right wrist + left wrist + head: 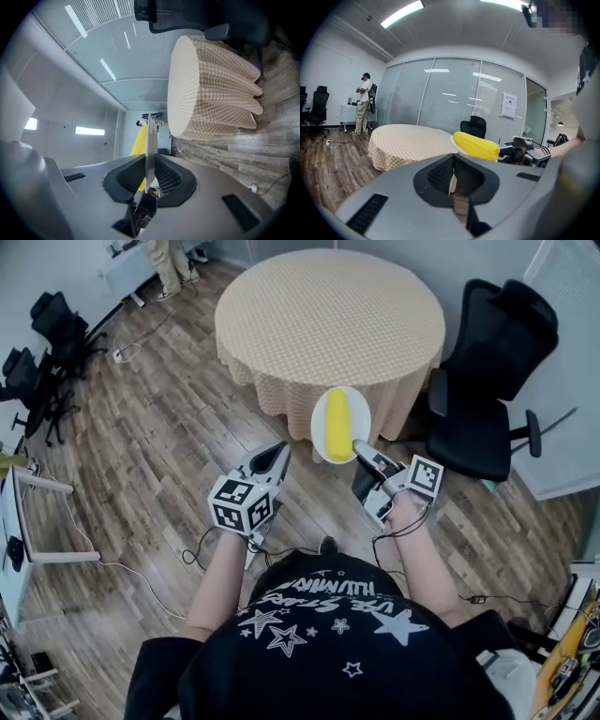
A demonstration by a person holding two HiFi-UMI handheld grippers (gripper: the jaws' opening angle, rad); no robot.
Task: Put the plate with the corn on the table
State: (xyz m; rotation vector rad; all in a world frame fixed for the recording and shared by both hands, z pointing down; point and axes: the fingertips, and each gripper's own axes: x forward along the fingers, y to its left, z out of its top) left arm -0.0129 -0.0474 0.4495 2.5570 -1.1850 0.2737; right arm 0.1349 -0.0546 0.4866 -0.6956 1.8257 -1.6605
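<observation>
right tongs point(360, 449) clamp plate point(317, 418) rim | corn point(337, 423) on plate | left tongs point(280, 453) beside

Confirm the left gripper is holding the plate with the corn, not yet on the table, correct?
Wrong gripper: the right gripper holds the plate with the corn, not yet on the table; the right gripper view shows its rim clamped.

White plate point(318, 421) — yellow corn point(336, 426) on it — level, near the checked table point(328, 315).
</observation>
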